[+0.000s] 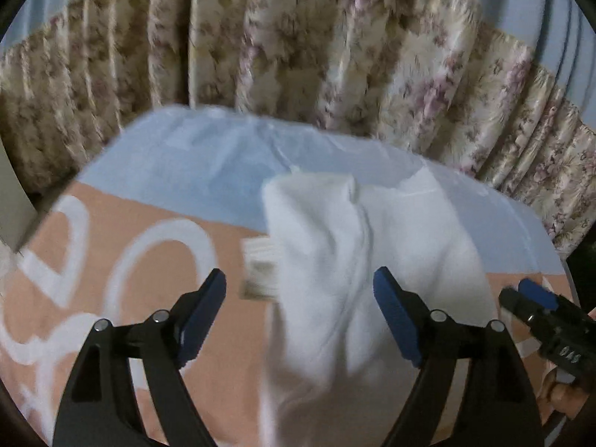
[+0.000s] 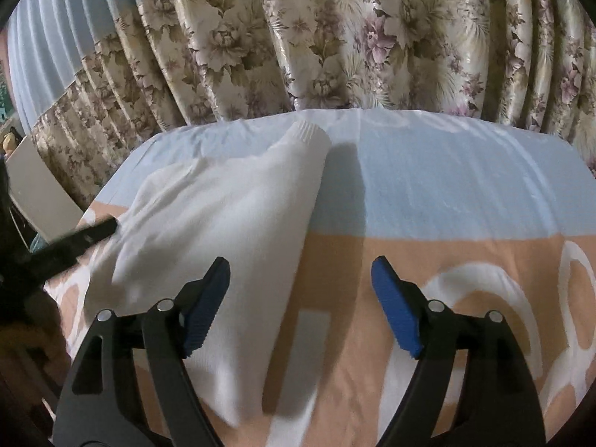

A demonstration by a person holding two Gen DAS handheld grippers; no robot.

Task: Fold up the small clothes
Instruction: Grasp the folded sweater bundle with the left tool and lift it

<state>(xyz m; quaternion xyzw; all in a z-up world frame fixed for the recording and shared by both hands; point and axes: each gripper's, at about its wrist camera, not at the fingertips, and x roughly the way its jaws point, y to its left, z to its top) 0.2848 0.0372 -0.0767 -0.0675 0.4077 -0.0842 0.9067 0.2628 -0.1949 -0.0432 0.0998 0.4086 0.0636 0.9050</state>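
A small white knit garment (image 1: 354, 260) lies rumpled on a table cloth of peach, white and light blue (image 1: 149, 193). It also shows in the right wrist view (image 2: 223, 216), with a ribbed cuff (image 2: 311, 132) pointing to the far edge. My left gripper (image 1: 300, 298) is open, its jaws wide apart over the garment's near part, holding nothing. My right gripper (image 2: 300, 290) is open and empty, just right of the garment's right edge. The right gripper also shows at the right edge of the left wrist view (image 1: 540, 313).
A floral curtain (image 2: 335, 37) hangs close behind the table's far edge. The table cloth (image 2: 447, 193) stretches to the right of the garment. A pale flat board (image 2: 41, 190) leans at the left.
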